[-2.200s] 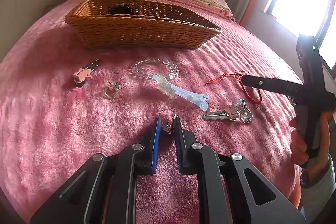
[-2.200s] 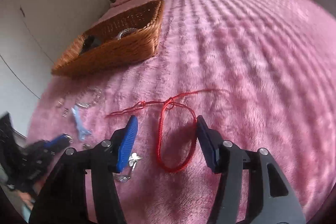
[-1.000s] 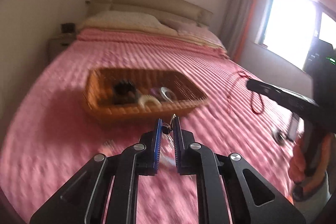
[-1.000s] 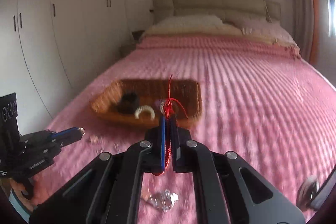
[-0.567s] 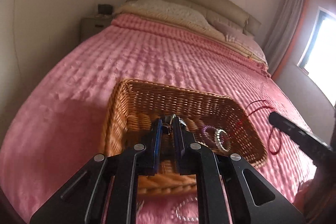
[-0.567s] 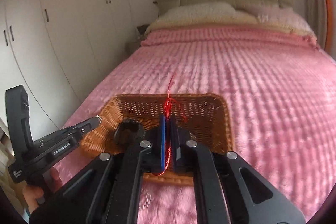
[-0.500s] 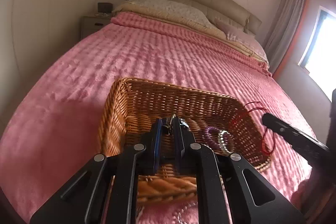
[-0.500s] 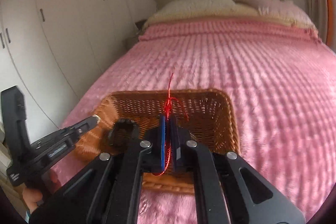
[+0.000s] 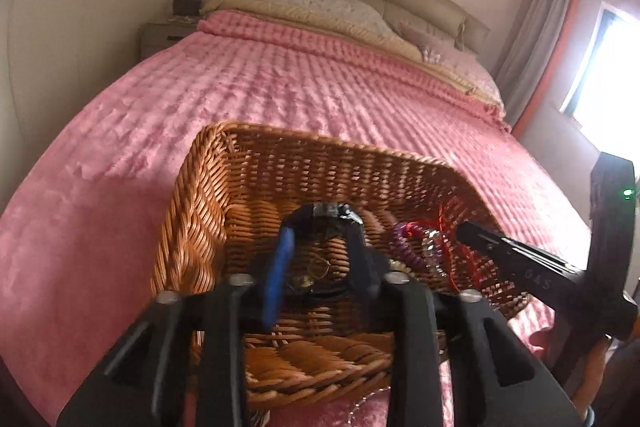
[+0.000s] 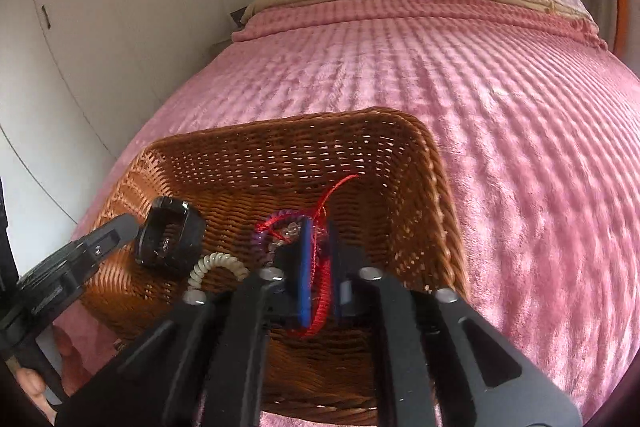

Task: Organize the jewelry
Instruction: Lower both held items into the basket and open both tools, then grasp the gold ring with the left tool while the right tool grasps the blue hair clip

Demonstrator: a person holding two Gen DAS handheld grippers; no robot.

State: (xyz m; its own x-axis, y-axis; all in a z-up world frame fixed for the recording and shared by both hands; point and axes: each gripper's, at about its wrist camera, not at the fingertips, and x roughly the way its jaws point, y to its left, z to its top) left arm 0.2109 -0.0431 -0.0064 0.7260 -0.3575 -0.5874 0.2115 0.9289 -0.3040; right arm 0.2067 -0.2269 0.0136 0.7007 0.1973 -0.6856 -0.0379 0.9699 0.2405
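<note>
Motion blur smears the left tool [image 9: 320, 247], whose jaws have just been opening and now stand apart over the wicker basket [image 9: 208, 195]. A small metal earring [image 9: 310, 273] lies between them, touching neither pad as far as the blur allows, its shape hard to make out. The right tool [image 10: 318, 255] has also just been parting its jaws, and the red cord bracelet [image 10: 320, 297] hangs in the narrow gap; whether a pad still touches it cannot be told. Beyond its tips lie a purple coiled band [image 10: 260, 239] and, to the left, a cream spiral hair tie [image 10: 218, 263] and a glossy black claw clip [image 10: 170, 235]. Both tools tilt down into the basket, which sits on the ribbed pink plush bedspread [image 10: 500, 107].
</note>
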